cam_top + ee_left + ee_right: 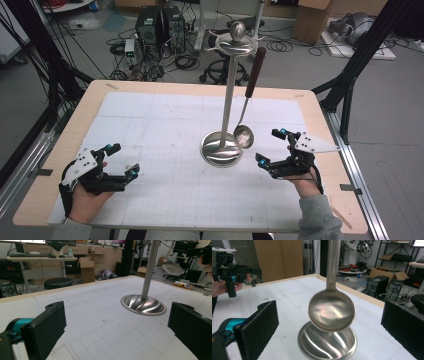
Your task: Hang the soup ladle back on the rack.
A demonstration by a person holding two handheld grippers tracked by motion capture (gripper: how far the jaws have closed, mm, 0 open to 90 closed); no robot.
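A steel stand rises from a round base [221,148] at the table's middle to a hooked top [236,42]. A steel ladle with a dark brown handle [255,65] hangs from it, its bowl [243,136] just above the base's right side. My right gripper [269,147] is open just right of the bowl, which hangs close between its jaws in the right gripper view, ladle bowl [331,310] over base [327,345]. My left gripper [125,160] is open and empty at the front left, facing the base [143,304] from a distance.
A white gridded mat [165,125] covers most of the wooden table [87,105]. Black frame legs stand off both sides. Computer towers [160,25], cables and a stool sit on the floor beyond the far edge.
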